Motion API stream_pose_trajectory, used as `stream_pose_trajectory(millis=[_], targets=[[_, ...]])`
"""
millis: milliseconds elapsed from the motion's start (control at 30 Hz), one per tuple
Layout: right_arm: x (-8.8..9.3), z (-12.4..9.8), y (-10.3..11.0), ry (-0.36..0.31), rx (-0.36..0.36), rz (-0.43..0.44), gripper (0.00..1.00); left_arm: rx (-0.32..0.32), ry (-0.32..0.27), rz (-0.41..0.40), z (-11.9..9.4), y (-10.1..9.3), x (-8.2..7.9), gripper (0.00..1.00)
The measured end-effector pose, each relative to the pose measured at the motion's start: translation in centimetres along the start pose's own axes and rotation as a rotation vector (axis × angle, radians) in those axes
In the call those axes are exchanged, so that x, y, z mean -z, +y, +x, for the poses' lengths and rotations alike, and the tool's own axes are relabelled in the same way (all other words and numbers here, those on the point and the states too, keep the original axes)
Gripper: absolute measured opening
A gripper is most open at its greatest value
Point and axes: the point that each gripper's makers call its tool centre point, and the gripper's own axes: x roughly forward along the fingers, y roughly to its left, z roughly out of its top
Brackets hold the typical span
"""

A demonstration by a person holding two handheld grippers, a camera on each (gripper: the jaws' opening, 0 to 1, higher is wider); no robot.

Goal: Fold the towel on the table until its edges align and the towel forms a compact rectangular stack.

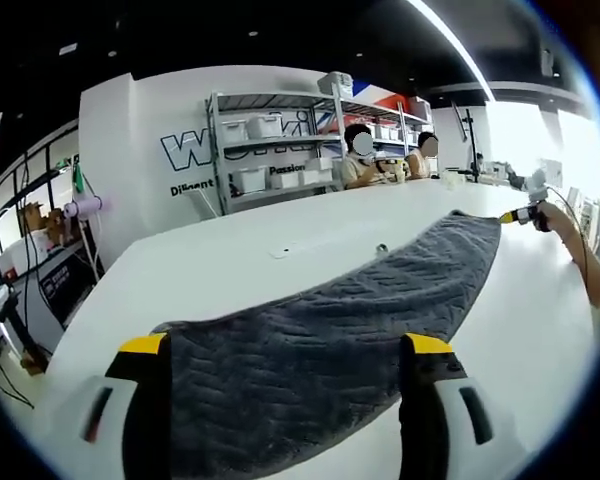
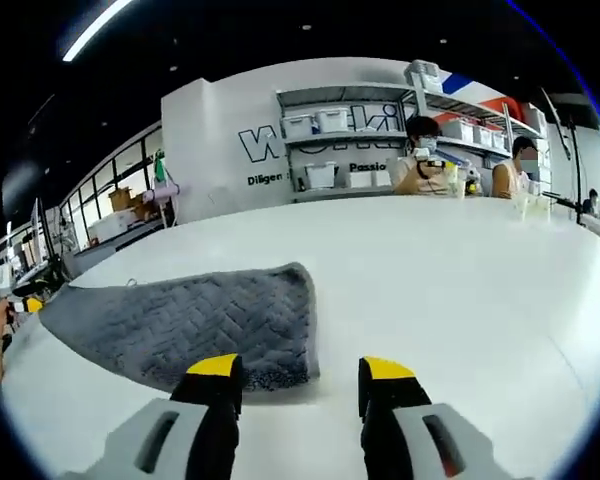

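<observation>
A grey towel with a herringbone weave [image 1: 320, 330] lies spread flat on the white table [image 1: 280, 225], running from close in front of me to the far right. My left gripper [image 1: 285, 346] is open, its yellow-tipped jaws standing wide on either side of the towel's near end. In the right gripper view the towel [image 2: 200, 320] lies to the left, its near corner just ahead of the left jaw. My right gripper [image 2: 300, 368] is open over bare table beside that corner. The right gripper [image 1: 523, 214] also shows at the towel's far end, and the left gripper [image 2: 30, 303] at the opposite end.
Two people sit at the table's far edge [image 1: 365, 160] in front of metal shelves with white bins [image 1: 270, 150]. Two small marks or objects [image 1: 280, 252] sit on the table beyond the towel. A person's arm [image 1: 575, 245] reaches in from the right.
</observation>
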Motion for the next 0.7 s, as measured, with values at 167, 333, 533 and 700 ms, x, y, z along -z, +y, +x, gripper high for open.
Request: stream_pose_trajectory(millis=[167, 333, 533, 700], targets=[[0.9, 0.8, -0.2, 0.04, 0.012, 0.001, 0.5, -0.001, -0.003, 0.003, 0.0, 0.1, -0.2, 0.99], [0.7, 0.8, -0.7, 0.035, 0.026, -0.023, 0.48, -0.002, -0.008, 0.01, -0.1, 0.1, -0.4, 0.99], [0.7, 1.0, 0.0, 0.029, -0.004, -0.011, 0.34, -0.002, -0.011, 0.017, -0.1, 0.0, -0.5, 0.99], [0.7, 1.1, 0.4, 0.025, -0.015, 0.02, 0.27, 0.002, -0.022, 0.011, -0.3, 0.0, -0.8, 0.99]])
